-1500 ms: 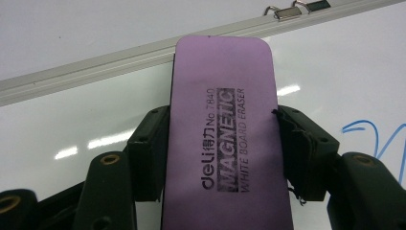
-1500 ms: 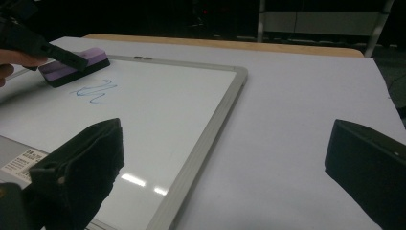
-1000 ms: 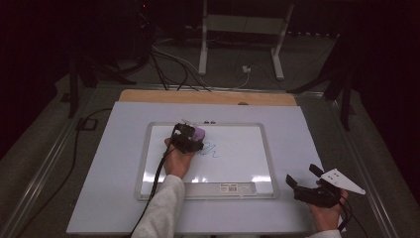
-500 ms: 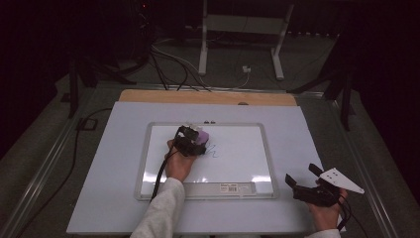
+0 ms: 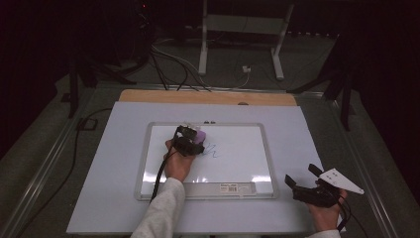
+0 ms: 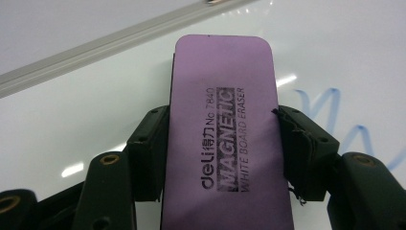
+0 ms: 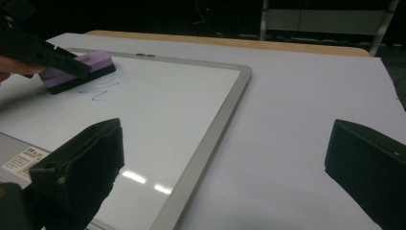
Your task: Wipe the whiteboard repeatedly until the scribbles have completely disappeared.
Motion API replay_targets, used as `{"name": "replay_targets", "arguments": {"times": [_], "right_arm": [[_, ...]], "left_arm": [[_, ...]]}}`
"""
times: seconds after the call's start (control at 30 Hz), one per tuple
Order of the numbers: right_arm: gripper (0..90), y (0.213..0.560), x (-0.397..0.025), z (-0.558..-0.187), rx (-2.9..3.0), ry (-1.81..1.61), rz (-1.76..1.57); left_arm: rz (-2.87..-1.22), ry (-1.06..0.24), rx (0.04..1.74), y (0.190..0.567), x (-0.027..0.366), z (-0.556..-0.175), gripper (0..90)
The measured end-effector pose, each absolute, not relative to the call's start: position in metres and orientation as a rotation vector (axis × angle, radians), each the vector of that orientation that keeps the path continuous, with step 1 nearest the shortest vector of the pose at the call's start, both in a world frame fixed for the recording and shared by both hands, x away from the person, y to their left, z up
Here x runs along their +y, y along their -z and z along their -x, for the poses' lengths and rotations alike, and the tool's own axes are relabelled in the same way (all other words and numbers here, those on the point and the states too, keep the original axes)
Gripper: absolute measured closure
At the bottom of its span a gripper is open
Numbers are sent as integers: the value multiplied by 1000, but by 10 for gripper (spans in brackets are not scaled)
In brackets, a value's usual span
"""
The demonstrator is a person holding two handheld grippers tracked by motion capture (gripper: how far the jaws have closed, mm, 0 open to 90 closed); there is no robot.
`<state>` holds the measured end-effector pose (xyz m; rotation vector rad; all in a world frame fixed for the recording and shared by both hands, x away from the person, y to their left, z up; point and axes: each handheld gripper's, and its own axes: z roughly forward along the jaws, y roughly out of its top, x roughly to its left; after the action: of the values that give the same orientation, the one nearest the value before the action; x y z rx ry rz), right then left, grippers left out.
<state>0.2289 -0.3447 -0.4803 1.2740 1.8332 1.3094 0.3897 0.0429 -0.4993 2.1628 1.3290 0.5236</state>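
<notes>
Left gripper (image 6: 225, 143) squeezed shut on the purple eraser (image 6: 225, 124), flat on the whiteboard (image 5: 237, 168) near its far edge, just beside a blue scribble (image 5: 213, 151). Scribble not wiped off yet, so probably most of the cleaning left. Right gripper (image 5: 303, 179) wide open, holding nothing, near the bench's right front corner.

Both grippers are black: the left gripper (image 6: 225, 143) shows brass-ringed screw holes and a trailing black cable, the right gripper (image 5: 311, 190) a grey triangular plate; the lower-left sleeve (image 5: 159, 213) looks pale grey.

Eraser (image 6: 225, 139) bottom cut off by lower frame edge; blue scribble (image 6: 344, 124) runs off right edge, partly behind jaw.
</notes>
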Motion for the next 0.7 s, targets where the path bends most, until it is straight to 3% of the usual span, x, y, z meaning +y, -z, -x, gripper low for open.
{"name": "replay_targets", "arguments": {"times": [0.3, 0.53, 0.7], "right_arm": [[0, 480, -344, -228, 1835, -1309, -1270], [0, 480, -346, -228, 1832, -1310, -1277], [0, 481, -345, -230, 1841, -1305, -1277]], "left_arm": [[-2177, -458, 1286, 499, 33, -386, 420], [-2109, -466, 1398, 500, 48, -400, 420], [-2146, -496, 1347, 499, 37, -392, 420]]}}
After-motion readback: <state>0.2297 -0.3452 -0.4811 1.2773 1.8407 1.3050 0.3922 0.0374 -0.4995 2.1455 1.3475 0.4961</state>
